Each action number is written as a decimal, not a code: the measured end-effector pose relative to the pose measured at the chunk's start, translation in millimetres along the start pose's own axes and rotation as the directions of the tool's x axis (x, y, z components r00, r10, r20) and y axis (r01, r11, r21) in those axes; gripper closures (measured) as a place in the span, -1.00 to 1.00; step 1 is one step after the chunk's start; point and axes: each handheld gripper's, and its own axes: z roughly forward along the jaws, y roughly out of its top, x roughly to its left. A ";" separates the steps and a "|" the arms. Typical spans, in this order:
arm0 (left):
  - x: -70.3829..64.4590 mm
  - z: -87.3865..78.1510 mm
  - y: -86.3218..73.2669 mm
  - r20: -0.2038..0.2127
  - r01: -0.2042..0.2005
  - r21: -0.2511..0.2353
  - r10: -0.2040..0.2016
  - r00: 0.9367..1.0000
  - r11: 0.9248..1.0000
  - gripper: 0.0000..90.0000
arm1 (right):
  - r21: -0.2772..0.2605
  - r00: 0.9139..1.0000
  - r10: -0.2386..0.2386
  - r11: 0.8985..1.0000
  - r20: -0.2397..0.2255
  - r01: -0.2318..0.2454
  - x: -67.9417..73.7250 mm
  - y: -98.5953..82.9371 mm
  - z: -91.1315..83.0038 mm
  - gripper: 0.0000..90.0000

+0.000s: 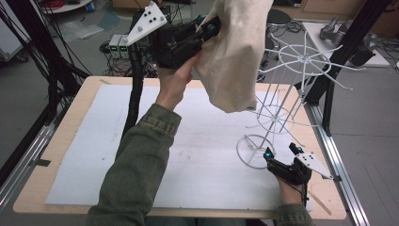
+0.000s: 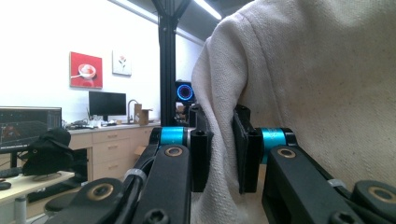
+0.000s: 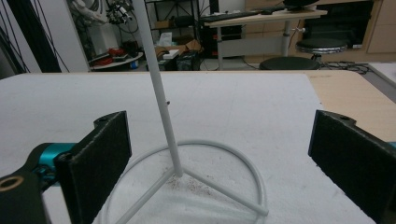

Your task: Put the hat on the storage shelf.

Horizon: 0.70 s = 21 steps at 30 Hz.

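The left gripper point(image 1: 207, 29) is raised high over the far edge of the table point(image 1: 61, 141), at about twelve o'clock in the high view, with its jaws pinched tight on a fold of a cream cloth point(image 1: 235, 56). The cloth hangs down from that grip, its lower edge dangling just beside the upper arms of a white wire rack point(image 1: 301, 59) at one o'clock. In the left gripper view the fabric point(image 2: 303, 93) bunches between the two pads, so the hold looks firm.

The right gripper point(image 1: 281, 156) rests low at five o'clock, jaws spread wide and holding nothing, with the rack's ring base point(image 3: 187, 186) and thin pole point(image 3: 159, 88) standing between them but untouched.

The likely trouble is the rack itself: it looks light and leans, and with its base unclamped a tug from the draping cloth could tip it. The cloth could also snag on one thin arm and slide off in a heap
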 end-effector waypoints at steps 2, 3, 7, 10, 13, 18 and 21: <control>-0.2 6.2 -0.7 0.004 -0.004 0.012 0.004 1.000 1.000 0.76 | -0.006 1.000 -0.008 1.000 0.003 0.008 -0.6 -0.2 0.9 -0.89; -0.4 9.7 -1.6 0.005 -0.007 0.018 0.007 1.000 1.000 0.76 | -0.003 1.000 -0.004 1.000 0.002 0.004 -0.4 -0.1 0.9 -0.89; -2.8 24.8 -5.6 0.003 -0.026 0.053 0.025 1.000 0.998 0.76 | 0.003 1.000 0.001 1.000 0.001 -0.001 -0.5 -0.1 1.1 -0.89; -5.3 36.6 -8.3 0.008 -0.036 0.073 0.035 0.999 0.997 0.76 | -0.001 1.000 0.001 1.000 0.001 -0.001 -0.7 -0.1 1.3 -0.89; -9.1 46.6 -10.2 0.009 -0.045 0.087 0.045 0.999 0.995 0.76 | 0.000 1.000 0.003 1.000 -0.004 -0.003 -0.7 0.0 0.8 -0.89; -16.9 59.9 -12.4 0.017 -0.061 0.105 0.060 0.998 0.993 0.76 | -0.001 1.000 0.001 1.000 -0.006 -0.001 -1.2 -0.1 0.4 -0.89; -21.0 67.8 -14.7 0.012 -0.067 0.113 0.066 0.998 0.991 0.76 | 0.001 1.000 -0.002 1.000 -0.009 0.002 -0.8 -0.4 0.6 -0.89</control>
